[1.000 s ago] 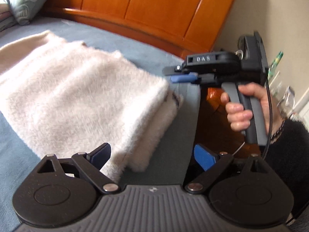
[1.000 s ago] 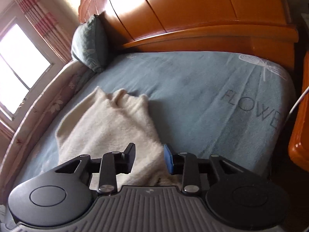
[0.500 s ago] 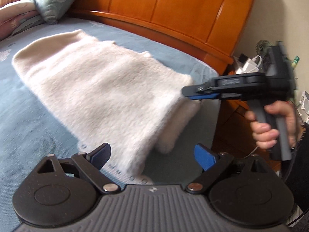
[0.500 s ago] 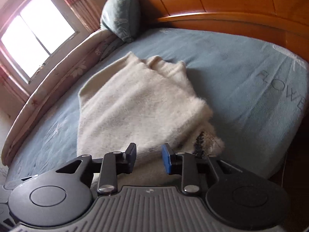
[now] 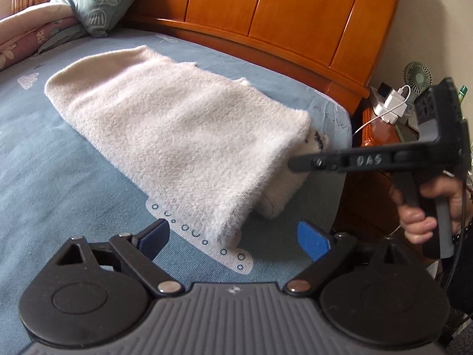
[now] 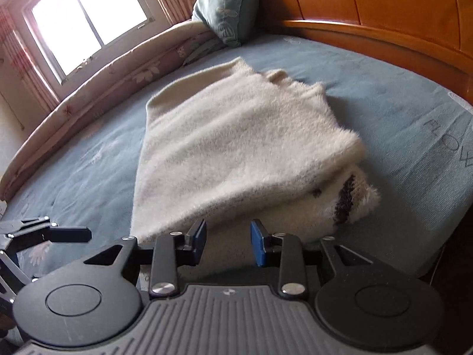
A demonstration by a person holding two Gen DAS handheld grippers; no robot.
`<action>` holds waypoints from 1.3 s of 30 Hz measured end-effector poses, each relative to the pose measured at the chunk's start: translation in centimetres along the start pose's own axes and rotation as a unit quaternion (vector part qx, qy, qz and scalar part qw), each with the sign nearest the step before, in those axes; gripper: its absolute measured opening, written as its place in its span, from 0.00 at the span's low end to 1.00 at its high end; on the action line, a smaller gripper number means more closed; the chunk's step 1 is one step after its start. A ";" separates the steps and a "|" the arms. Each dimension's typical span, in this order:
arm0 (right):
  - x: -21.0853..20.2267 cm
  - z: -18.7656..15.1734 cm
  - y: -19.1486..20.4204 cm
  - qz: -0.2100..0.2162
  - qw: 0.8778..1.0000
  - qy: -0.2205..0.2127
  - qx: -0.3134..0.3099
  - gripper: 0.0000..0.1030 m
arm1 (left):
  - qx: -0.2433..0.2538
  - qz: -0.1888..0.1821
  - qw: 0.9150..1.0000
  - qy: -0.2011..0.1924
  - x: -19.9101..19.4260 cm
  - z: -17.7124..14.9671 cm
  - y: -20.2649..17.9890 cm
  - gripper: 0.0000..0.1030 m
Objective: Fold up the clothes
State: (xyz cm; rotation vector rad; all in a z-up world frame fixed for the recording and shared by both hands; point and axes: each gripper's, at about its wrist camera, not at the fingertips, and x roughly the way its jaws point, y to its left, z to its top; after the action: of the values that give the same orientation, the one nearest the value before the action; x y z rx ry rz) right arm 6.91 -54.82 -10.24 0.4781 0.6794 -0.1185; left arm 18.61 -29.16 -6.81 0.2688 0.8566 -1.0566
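A cream fluffy sweater [image 5: 183,136] lies folded on the blue bed sheet [image 5: 59,183], with a dark-marked layer showing at its right end [image 6: 344,201]. My left gripper [image 5: 233,239] is open wide just short of the sweater's near corner, and its pads touch nothing. Its fingertip also shows at the left edge of the right wrist view [image 6: 71,233]. My right gripper [image 6: 227,241] hovers over the sweater's near edge with a narrow gap and nothing pinched between its pads. In the left wrist view the right gripper [image 5: 295,165], held by a hand [image 5: 419,219], has its tip at the sweater's right fold.
An orange wooden headboard [image 5: 295,14] runs behind the bed. A teal pillow [image 6: 227,9] and a rolled floral quilt [image 6: 124,71] lie along the far side under a window [image 6: 85,20]. A nightstand with a small fan [image 5: 418,77] and chargers stands past the bed's right edge.
Both cameras have swung so the sweater now sits nearer the middle of each view. The right gripper's tip has come down to the sweater's right fold. The sweater itself has not moved.
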 end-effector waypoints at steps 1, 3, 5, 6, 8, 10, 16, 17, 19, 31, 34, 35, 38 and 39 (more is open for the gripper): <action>-0.2 0.3 -0.3 -0.009 1.000 -0.004 -0.002 0.39 | -0.001 -0.001 1.000 0.001 0.1 0.0 -0.1 0.91; 0.2 0.7 -1.5 -0.043 0.999 -0.009 0.004 0.40 | 0.001 -0.003 1.000 0.004 0.4 -0.1 -0.3 0.91; 1.1 0.6 -3.6 -0.041 0.999 -0.001 0.031 0.40 | 0.006 -0.005 1.000 0.006 0.5 -0.1 -0.7 0.91; 1.5 0.6 -4.7 -0.034 0.998 0.004 0.050 0.37 | 0.008 -0.007 1.000 0.006 0.6 -0.2 -0.8 0.91; 0.8 0.8 -5.5 -0.021 0.997 -0.005 0.074 0.36 | 0.010 -0.002 1.000 0.009 0.6 -0.1 -0.8 0.91; -0.2 1.1 -5.8 -0.022 0.996 -0.024 0.084 0.42 | 0.009 0.003 1.000 0.010 0.6 -0.2 -0.7 0.91; 0.0 1.2 -5.9 -0.040 0.996 -0.020 0.080 0.46 | -0.006 0.026 0.999 0.021 0.9 -0.3 -0.2 0.91; -0.2 1.0 -4.9 -0.028 0.997 -0.019 0.064 0.46 | -0.003 0.036 0.999 0.023 0.9 -0.4 -0.1 0.91; -0.1 0.6 -2.7 -0.013 0.999 -0.009 0.028 0.46 | -0.009 0.052 0.998 0.024 0.7 -0.5 0.2 0.91; 2.1 -0.5 3.7 -0.052 0.995 0.037 -0.077 0.52 | -0.055 0.093 0.994 0.027 -1.5 -2.3 2.5 0.91; 0.4 0.6 3.9 -0.027 0.998 0.022 -0.059 0.54 | -0.071 0.095 0.993 0.022 -1.9 -2.9 3.3 0.91; 0.0 1.0 4.2 -0.022 0.998 0.014 -0.061 0.56 | -0.077 0.094 0.992 0.021 -2.0 -3.1 3.5 0.91; 0.9 2.0 5.4 -0.020 0.997 0.006 -0.068 0.62 | -0.090 0.099 0.991 0.022 -2.2 -3.6 4.1 0.91; 1.2 2.4 5.7 -0.019 0.997 0.003 -0.070 0.62 | -0.092 0.101 0.990 0.021 -2.4 -3.8 4.3 0.91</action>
State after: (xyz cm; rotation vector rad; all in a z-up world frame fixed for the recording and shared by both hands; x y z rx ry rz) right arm 10.69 -50.77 -7.19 0.3312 0.6981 -0.1043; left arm 19.86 -23.28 -8.38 0.2175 0.9372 -0.7797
